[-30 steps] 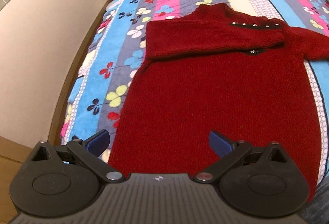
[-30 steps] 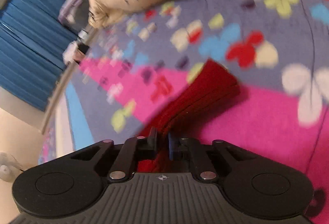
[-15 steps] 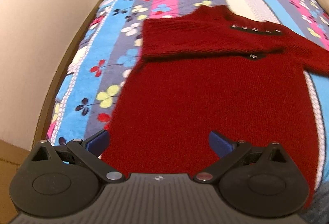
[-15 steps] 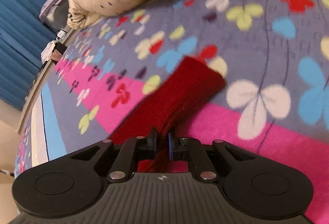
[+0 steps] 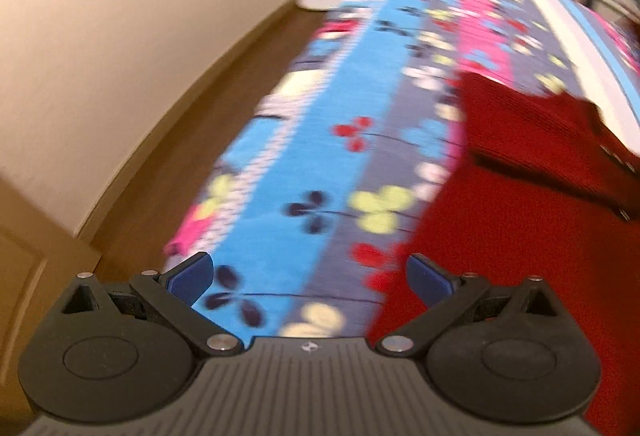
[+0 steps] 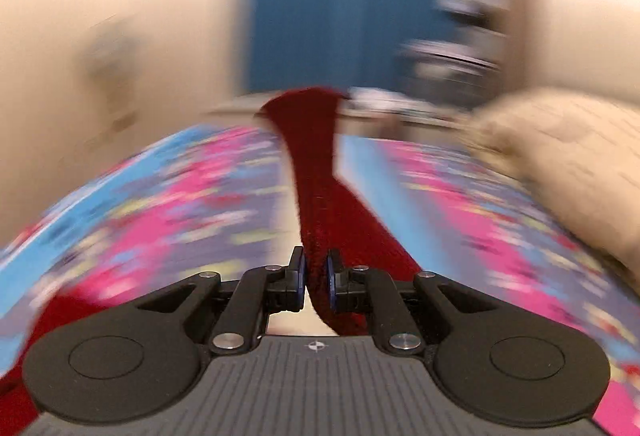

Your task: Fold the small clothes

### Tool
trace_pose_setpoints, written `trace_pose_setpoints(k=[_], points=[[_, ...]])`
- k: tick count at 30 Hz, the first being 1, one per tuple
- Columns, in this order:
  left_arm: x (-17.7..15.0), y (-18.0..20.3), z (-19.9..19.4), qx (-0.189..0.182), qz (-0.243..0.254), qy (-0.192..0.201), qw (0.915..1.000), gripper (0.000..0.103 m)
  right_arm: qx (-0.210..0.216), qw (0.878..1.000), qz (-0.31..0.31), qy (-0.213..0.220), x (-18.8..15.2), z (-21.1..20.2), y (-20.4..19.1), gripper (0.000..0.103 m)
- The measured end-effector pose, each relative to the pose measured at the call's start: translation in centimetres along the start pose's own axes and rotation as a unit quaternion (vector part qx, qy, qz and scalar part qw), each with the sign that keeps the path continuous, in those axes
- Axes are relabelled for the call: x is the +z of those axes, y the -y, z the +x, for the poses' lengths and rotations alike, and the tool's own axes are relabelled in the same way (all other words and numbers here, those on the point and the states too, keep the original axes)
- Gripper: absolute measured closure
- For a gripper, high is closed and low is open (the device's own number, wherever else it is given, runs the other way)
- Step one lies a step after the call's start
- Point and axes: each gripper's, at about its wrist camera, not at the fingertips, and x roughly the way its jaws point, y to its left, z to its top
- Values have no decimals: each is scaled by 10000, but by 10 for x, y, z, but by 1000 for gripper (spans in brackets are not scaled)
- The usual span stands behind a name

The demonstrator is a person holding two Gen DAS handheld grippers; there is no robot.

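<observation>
A dark red knitted sweater (image 5: 516, 236) lies flat on the flowered bedspread (image 5: 320, 140), filling the right side of the left wrist view, one sleeve folded across its chest. My left gripper (image 5: 312, 276) is open and holds nothing; it hangs over the bedspread just left of the sweater's side edge. In the right wrist view my right gripper (image 6: 316, 276) is shut on the sweater's other sleeve (image 6: 316, 172), which stands lifted off the bed and stretches away from the jaws. This view is blurred by motion.
A cream wall (image 5: 120, 36) and a strip of wooden floor (image 5: 192, 140) run along the bed's left side. A beige pillow (image 6: 560, 156) lies at the right in the right wrist view, with a blue curtain (image 6: 340, 4) behind.
My left gripper swung left, off the sweater body to the bedspread beside its edge. My right gripper lifted the sleeve off the bed and turned toward the curtain.
</observation>
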Motion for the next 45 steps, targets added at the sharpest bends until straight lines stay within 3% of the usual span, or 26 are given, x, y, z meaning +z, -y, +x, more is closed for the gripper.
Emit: trace_pose_setpoints(k=[1,3,5,9,11,14,15,17,18,20,22,25,27,29,31,34,37,40,41,42,43,45], points=[[1,-14,5,54,-129,-18,9999,0,331,9990,-268,-165,-12,12,-37,89],[4,-38,14,158,-347,-67,9992,0,1311,9818,-661,-1209,-48,40,-103,63],[6,-54,24,167,-450,-145,9987,0,1571,9691,-533,-1825,-74,42,-122,59],[9,-60,45,33,-463,-166,9988,0,1620,9763,204,-1424,-70,-2,-62,42],[12,-50,57,-87,-412,-221,9989,0,1180,9840,725,-1117,-58,-20,-4,42],[15,-31,67,-289,-368,-254,9986,0,-306,9905,1091,-784,-49,-14,80,47],[15,-25,68,-366,-382,-253,9983,0,-778,9857,1249,-822,-48,-5,105,56],[15,-15,67,-484,-361,-270,9978,0,-1274,9748,1532,-1007,-52,21,149,66],[16,-10,67,-486,-332,-264,9979,0,-1349,9707,1588,-1199,-57,35,164,66],[17,-2,66,-496,-207,-191,9984,0,-1044,9625,1925,-1602,-70,52,184,66],[24,9,67,-590,-74,-85,9982,0,-608,9606,2229,-1544,-77,49,190,66],[50,43,80,-770,196,74,9968,0,-163,9806,928,-1721,-91,39,162,67],[71,75,94,-1001,430,184,9939,0,-39,9851,223,-1705,-99,29,154,67],[97,114,105,-1396,619,226,9880,0,132,9843,574,-1665,-87,20,173,66],[117,149,113,-1871,830,306,9783,0,240,9788,1406,-1470,-63,24,196,66],[137,205,130,-1990,1157,247,9728,0,47,9599,2356,-1520,-30,56,237,58],[141,242,153,-2005,1342,-31,9705,0,131,9266,2883,-2410,-21,108,261,48],[139,258,179,-1902,1295,-374,9724,0,-200,8950,2931,-3357,-38,150,264,45],[136,262,188,-1779,1287,-446,9746,0,-78,8932,2946,-3397,-42,154,261,55],[133,265,193,-1679,1329,-423,9759,0,154,8936,3017,-3320,-43,150,257,93],[131,267,194,-1641,1364,-323,9764,0,310,8996,3062,-3097,-38,144,255,91],[128,267,194,-1644,1390,-192,9764,0,506,9333,2788,-2204,-17,112,248,93]])
